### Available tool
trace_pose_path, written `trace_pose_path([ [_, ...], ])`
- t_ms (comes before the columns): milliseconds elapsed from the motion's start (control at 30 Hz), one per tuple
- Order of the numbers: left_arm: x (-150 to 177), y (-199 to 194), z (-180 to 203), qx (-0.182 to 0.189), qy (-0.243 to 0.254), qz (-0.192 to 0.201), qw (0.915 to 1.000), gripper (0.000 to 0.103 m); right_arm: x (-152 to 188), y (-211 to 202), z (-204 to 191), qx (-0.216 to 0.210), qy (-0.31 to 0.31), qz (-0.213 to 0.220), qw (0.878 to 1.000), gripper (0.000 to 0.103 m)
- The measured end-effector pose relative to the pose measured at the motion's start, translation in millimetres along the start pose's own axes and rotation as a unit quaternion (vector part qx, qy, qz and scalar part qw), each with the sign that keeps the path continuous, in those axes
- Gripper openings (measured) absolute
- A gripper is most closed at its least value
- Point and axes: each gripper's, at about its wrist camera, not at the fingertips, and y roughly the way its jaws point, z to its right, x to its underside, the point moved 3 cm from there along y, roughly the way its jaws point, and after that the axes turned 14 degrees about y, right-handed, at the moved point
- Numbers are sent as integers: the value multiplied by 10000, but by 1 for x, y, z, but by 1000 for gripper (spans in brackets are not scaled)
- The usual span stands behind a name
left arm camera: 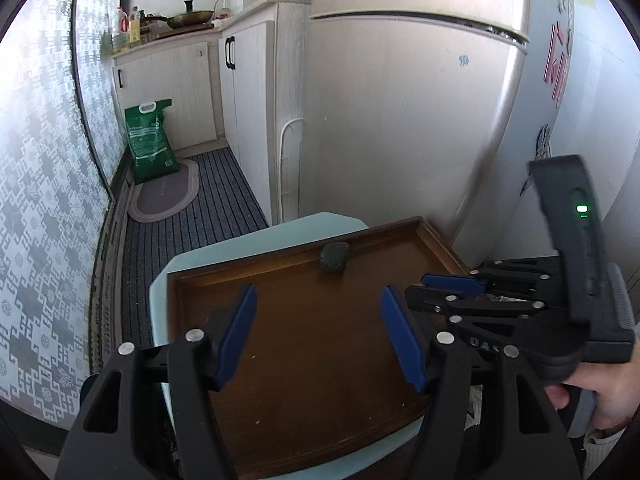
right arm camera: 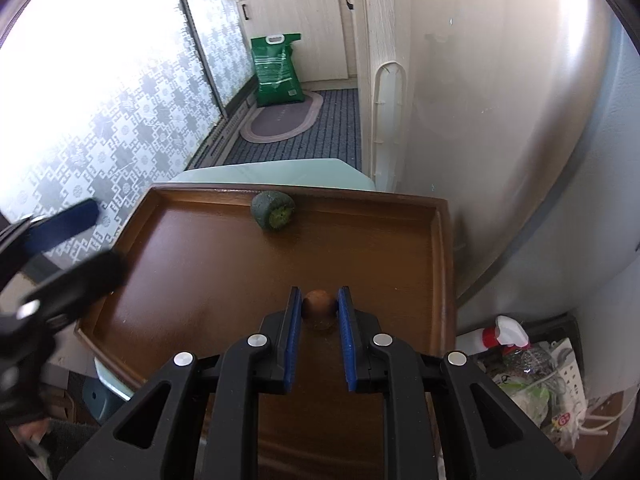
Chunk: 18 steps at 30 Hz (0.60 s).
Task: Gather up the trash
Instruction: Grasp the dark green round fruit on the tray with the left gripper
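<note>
A brown wooden tray (right arm camera: 192, 256) rests on a pale teal top (right arm camera: 280, 172). My right gripper (right arm camera: 319, 295) is shut on a small round brown ball (right arm camera: 319, 312) just above the tray's near right part. A dark green chunk with a lighter green cut face (right arm camera: 274, 211) lies against the tray's far rim. In the left wrist view the same chunk (left arm camera: 334, 258) shows beyond my left gripper (left arm camera: 319, 294), which hovers open over the tray (left arm camera: 288, 280) with nothing between its blue pads. The right gripper (left arm camera: 450, 285) comes in from the right, held by a hand (left arm camera: 600, 396).
A silver fridge (left arm camera: 420, 120) stands close behind the tray on the right, with white cabinets (left arm camera: 248, 80) beside it. A green sack (left arm camera: 150, 140) and an oval mat (left arm camera: 166, 192) lie on the striped floor. A spray bottle (right arm camera: 506, 330) and bags sit low on the right.
</note>
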Motion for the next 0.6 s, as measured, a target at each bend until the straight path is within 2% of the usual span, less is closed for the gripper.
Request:
trace_pose_path([
  [167,-5,37,5,190,117,-317,9992,66,0,-18,8,-197,-83,94,9997,18],
  [333,-9,61,-2,309,27,-466,9984,58,5,-33,11,-354,-182,154,9991,18],
  [433,-12,70,1,200,132,-550,9982,53,6,-39,12,-417,-230,172,9987,18],
  [600,-17,79,2,142,118,-617,9979,52,7,-43,12,-468,-281,180,9983,18],
])
